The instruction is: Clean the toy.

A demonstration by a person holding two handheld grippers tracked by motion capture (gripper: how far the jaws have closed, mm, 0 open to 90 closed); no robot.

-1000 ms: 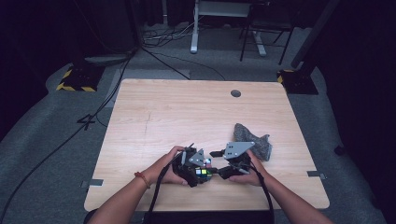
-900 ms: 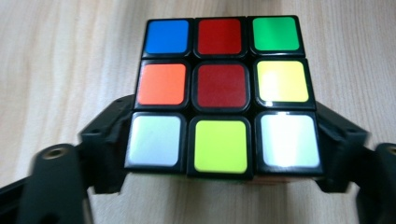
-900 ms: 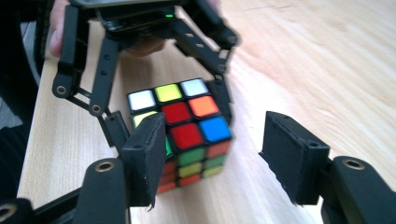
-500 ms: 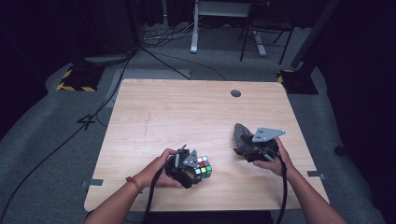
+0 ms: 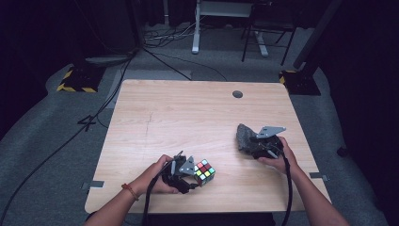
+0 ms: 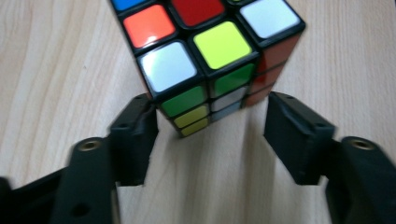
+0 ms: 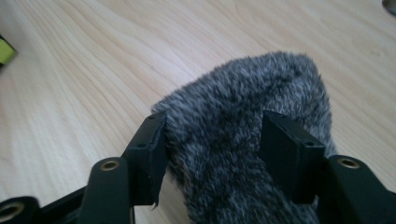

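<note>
Jaws of the left gripper (image 6: pixel 208 116) are closed on the cube (image 6: pixel 205 51), pinching only its near lower corner with their tips. The cube sits on the table (image 5: pixel 179 113) at about 6 o'clock, close to the near edge. It looks light, rigid and glossy, and its smooth stickered faces would likely slip under a corner pinch. A safer hold would probably be deeper, with the pads flat on 2 opposite faces. Its layers can also turn, so a skewed squeeze may twist it.

Jaws of the right gripper (image 7: pixel 212 135) have just been closing and now pinch the fur (image 7: pixel 243 88), a grey fluffy piece lying at about 4 o'clock on the table, with the pads sunk into its pile. I judge it very light and soft. It should give under pressure and not break, though it may sag or slide out if taken only by the hairs, so its middle is the best place.

Pale wood grain, flat and matt, covers the tabletop, with 1 round hole (image 5: pixel 237 94) at about 1 o'clock.

Beyond it lie grey floor (image 5: pixel 51 141), cables (image 5: pixel 164 61) at 11 o'clock, a striped block (image 5: pixel 74 82) at 10 o'clock and desk legs (image 5: pixel 195 28) at 12 o'clock in a dark room.
</note>
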